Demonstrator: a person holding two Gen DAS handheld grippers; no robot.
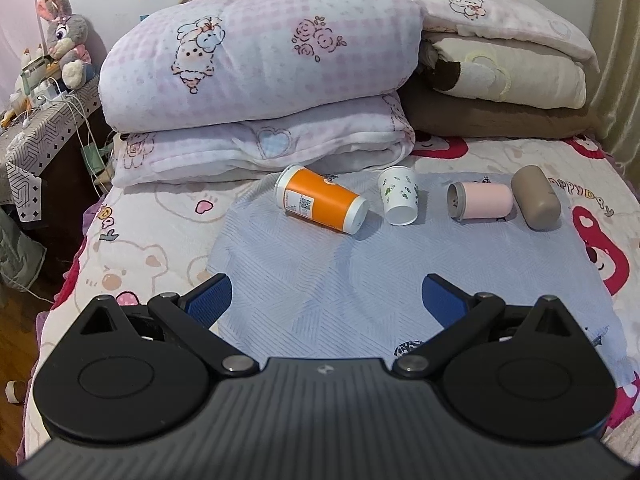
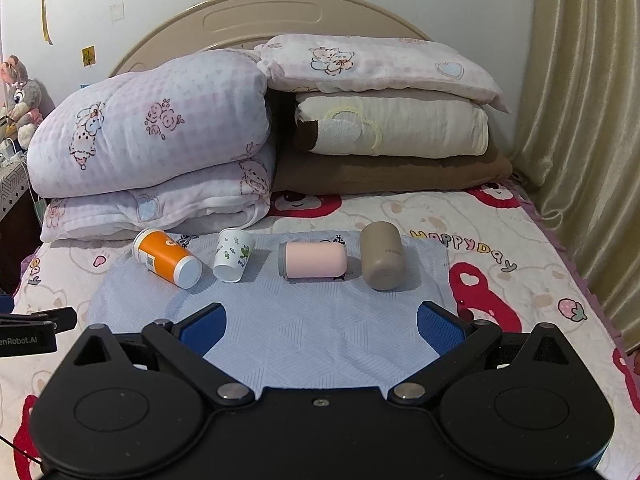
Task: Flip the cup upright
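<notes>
Landmark: a pale blue cloth [image 1: 320, 272] spread on the bed, in front of folded quilts [image 1: 256, 80].
Cups: four lie on their sides in a row along the far part of the cloth, none upright yet.
Orange cup [image 1: 322, 199]: leftmost, at the cloth's far left; long axis slanted, one end toward the quilts and the left, the other toward the grippers and the right. Which end is the mouth I cannot tell.
White cup [image 1: 399, 196]: just right of the orange one, axis running nearly front to back, narrow end nearer the grippers.
Pink cup [image 2: 313, 260]: right of centre on the cloth, axis running across, grey end pointing left.
Tan cup [image 2: 382, 255]: at the cloth's far right, just beside the pink one, axis nearly front to back.
Left gripper [image 1: 326, 300]: jaws spread wide, nothing between them, above the cloth's near part, well short of the row.
Right gripper [image 2: 322, 326]: also spread wide and empty, above the near edge.
Which is nearer: the left looks better placed for orange and white, which lie almost straight ahead of it; pink and tan sit ahead of the right.
Likely next: reach forward and close across a cup's width, not along its axis.
</notes>
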